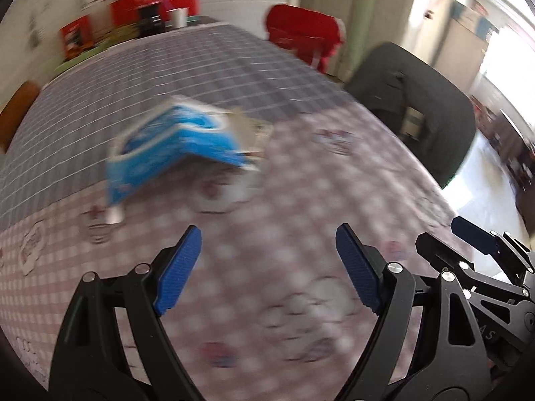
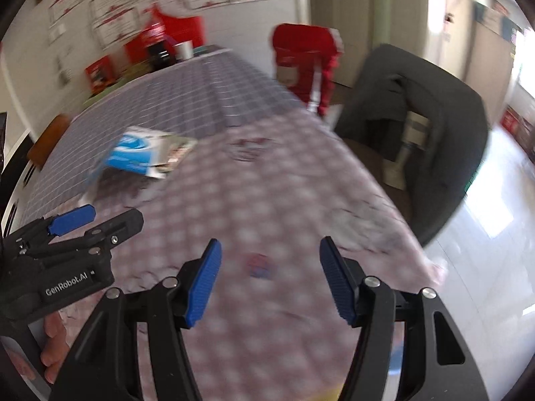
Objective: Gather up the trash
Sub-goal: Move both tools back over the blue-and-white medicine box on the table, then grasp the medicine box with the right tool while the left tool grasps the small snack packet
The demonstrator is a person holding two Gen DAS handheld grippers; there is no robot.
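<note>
A crumpled blue and white wrapper (image 1: 174, 147) lies on the table with a pale torn packet (image 1: 249, 127) at its right side. In the right wrist view the wrapper (image 2: 133, 155) sits far left, with the printed packet (image 2: 177, 152) beside it. My left gripper (image 1: 267, 264) is open and empty, above the tablecloth short of the wrapper; it also shows at the left of the right wrist view (image 2: 93, 220). My right gripper (image 2: 269, 277) is open and empty over the pink cloth; it shows at the right of the left wrist view (image 1: 474, 237). Both views are blurred by motion.
The table carries a pink patterned cloth (image 1: 267, 300) near me and a grey checked cloth (image 1: 187, 67) beyond. A dark chair (image 1: 421, 107) and a red chair (image 1: 304, 36) stand along the right edge. A cup (image 1: 177, 16) and red boxes stand at the far end.
</note>
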